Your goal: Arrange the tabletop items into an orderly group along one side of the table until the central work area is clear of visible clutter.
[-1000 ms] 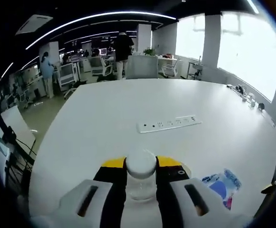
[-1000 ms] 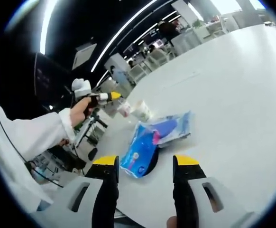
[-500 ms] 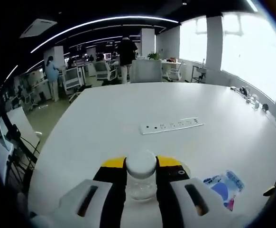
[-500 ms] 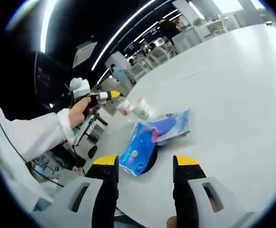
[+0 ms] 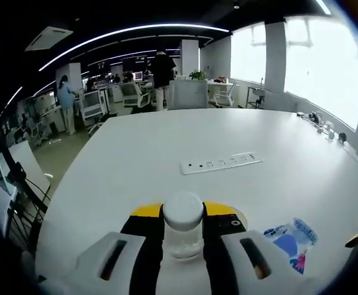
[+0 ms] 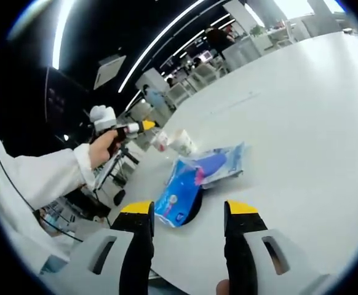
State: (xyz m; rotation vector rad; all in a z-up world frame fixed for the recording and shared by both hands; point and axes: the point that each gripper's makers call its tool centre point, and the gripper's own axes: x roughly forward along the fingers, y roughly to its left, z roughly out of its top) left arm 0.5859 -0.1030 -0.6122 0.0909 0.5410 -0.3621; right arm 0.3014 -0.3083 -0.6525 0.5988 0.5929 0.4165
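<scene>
- Open office behind, big white worktop with a power strip mid-surface.
- Left tool is clamped on a clear white-capped jar.
- Right tool is spread wide with nothing in it, hovering over blue packets near the worktop edge.

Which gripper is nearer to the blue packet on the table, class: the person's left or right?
Right. The right gripper is open with the blue packet just beyond its jaw tips. The left gripper, shut on a clear jar, is held off to the packet's side, farther away.
</scene>
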